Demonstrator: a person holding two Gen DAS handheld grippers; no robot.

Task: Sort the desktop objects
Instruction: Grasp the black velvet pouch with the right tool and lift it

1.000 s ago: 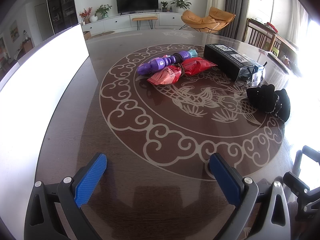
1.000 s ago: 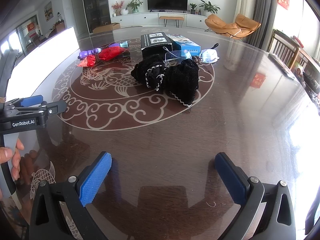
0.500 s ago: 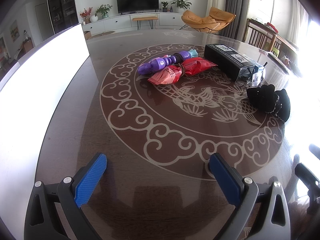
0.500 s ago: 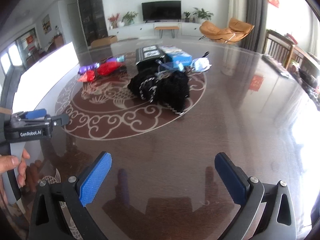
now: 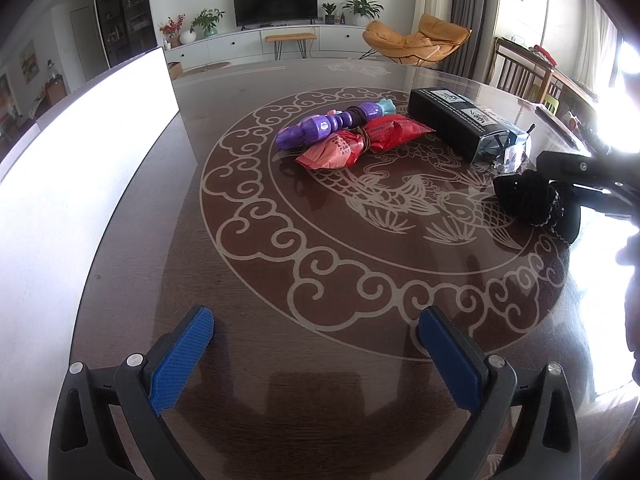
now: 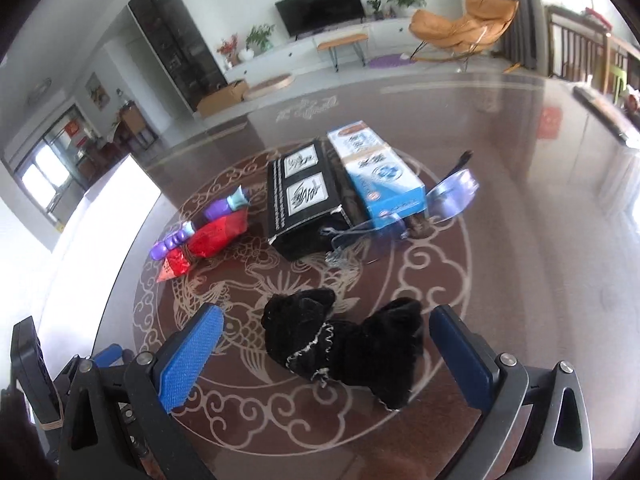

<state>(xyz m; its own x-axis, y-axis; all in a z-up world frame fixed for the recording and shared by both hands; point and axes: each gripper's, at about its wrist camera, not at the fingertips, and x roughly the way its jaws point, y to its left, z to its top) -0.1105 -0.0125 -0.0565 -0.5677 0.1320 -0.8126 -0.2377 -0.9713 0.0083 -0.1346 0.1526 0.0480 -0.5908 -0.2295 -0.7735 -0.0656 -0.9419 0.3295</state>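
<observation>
1. round dark glass-topped table [image 6: 520, 240] with pale cloud-and-fish pattern carries everything.
2. right gripper [image 6: 326, 344] gapes wide, empty; the black fuzzy fabric bundle [image 6: 348, 344] lies between its blue pads, untouched.
3. left gripper [image 5: 316, 344] wide open, empty; bundle [image 5: 536, 200] at 2 o'clock, well apart.

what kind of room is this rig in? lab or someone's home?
Most likely a home living and dining room, not a lab. A flat black TV sits on a long white low cabinet, an orange lounge chair stands beside grey curtains, and the work surface is a glossy dark wooden dining table with a carp pattern.
</observation>
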